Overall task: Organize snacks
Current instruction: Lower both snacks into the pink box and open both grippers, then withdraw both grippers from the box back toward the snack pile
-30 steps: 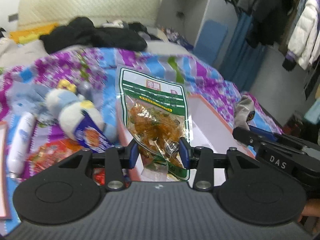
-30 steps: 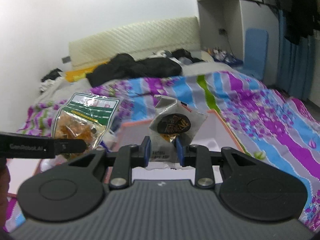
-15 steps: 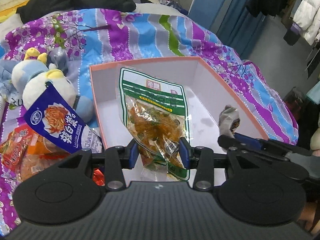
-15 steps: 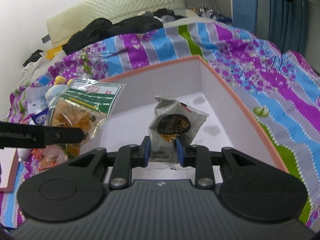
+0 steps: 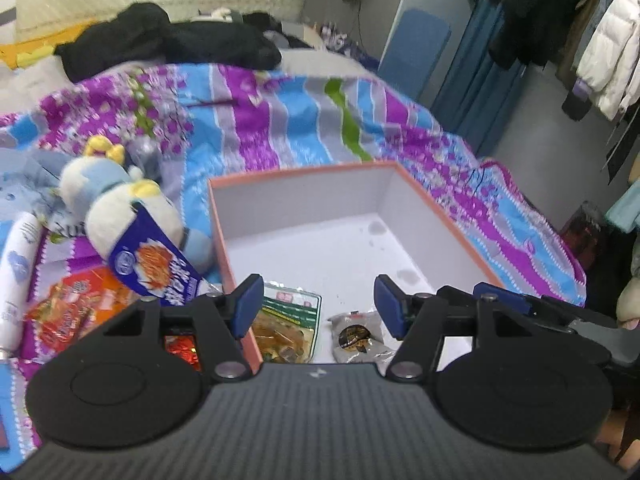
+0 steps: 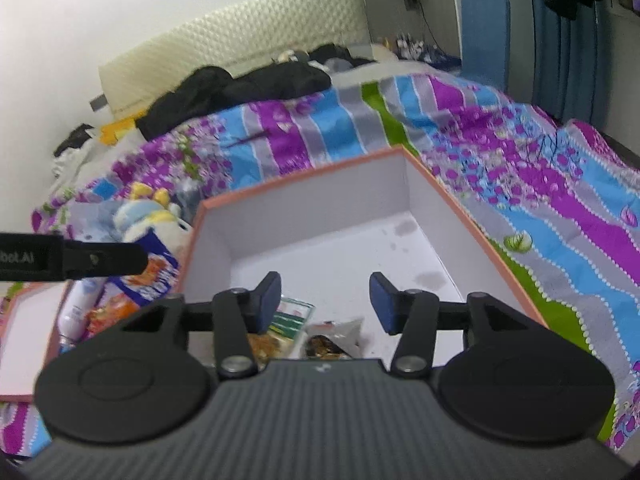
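An orange-rimmed box (image 5: 436, 216) (image 6: 472, 232) with a white inside sits on the bed. Two packets lie on its floor near the front: a green-and-white snack bag (image 5: 286, 328) (image 6: 286, 330) and a small grey packet (image 5: 358, 336) (image 6: 334, 340) to its right. My left gripper (image 5: 319, 308) hangs over them, its jaws opening, nothing between its pads. The jaws of my right gripper (image 6: 325, 304) are opening too, empty above the same packets. It also shows at the right of the left wrist view (image 5: 516, 308).
Left of the box lie a blue snack bag (image 5: 156, 264), a red-orange packet (image 5: 72, 308), a white bottle (image 5: 18, 276) and a plush toy (image 5: 112, 196). A box lid (image 6: 28, 328) rests at far left. Black clothes (image 5: 172, 40) lie further up the bed.
Both grippers opened and let go of their packets. The green bag and the grey packet dropped onto the box floor. Both views tilted back up a little.
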Demonstrator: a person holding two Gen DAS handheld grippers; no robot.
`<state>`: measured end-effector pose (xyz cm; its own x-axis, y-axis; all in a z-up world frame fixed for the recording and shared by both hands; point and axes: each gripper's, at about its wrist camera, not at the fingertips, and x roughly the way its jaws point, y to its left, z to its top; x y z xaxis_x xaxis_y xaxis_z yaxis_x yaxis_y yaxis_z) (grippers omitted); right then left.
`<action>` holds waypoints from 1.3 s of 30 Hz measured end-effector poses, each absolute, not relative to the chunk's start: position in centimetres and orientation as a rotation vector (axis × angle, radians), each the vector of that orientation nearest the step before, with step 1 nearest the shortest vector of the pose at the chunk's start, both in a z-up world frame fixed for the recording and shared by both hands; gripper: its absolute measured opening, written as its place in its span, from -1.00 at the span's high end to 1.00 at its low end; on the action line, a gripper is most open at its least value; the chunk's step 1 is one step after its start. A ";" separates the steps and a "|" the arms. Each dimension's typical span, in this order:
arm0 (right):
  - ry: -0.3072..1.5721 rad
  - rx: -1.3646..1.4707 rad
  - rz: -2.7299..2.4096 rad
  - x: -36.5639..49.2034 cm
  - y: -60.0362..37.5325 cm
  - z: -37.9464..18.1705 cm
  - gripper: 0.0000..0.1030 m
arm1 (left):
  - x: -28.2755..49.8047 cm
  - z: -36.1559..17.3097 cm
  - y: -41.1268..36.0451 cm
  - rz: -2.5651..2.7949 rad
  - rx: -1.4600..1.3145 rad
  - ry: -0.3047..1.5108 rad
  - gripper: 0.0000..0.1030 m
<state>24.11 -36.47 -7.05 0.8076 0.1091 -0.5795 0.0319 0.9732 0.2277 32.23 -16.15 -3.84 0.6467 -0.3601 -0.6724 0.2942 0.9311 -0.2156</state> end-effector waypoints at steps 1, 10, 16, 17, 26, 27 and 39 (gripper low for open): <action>0.620 0.232 0.045 23.8 -36.3 -6.5 0.00 | 31.6 -3.2 -15.8 -0.370 -0.093 0.771 -0.29; 0.513 0.225 0.085 19.9 -34.6 -1.7 0.00 | 25.6 1.6 -12.5 -0.335 -0.113 0.663 -0.29; 0.473 0.220 0.124 17.5 -32.6 0.0 0.00 | 22.2 3.2 -9.8 -0.308 -0.127 0.627 -0.29; 0.465 0.220 0.130 17.1 -32.2 0.2 0.00 | 21.5 3.3 -9.3 -0.304 -0.126 0.621 -0.29; 0.453 0.208 0.173 13.8 -28.9 -0.5 0.00 | 17.9 1.8 -5.0 -0.223 -0.139 0.636 -0.29; 0.457 0.199 0.180 13.6 -28.5 -0.7 0.00 | 17.6 1.5 -4.6 -0.213 -0.138 0.640 -0.29; 0.495 0.175 0.206 10.8 -24.9 -3.3 0.00 | 13.8 -0.8 -2.1 -0.177 -0.146 0.663 -0.29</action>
<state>10.82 -24.87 -3.26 0.8600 0.2379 -0.4513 -0.1535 0.9643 0.2159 13.79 -2.12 -0.78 0.7739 -0.2093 -0.5977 0.1165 0.9748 -0.1905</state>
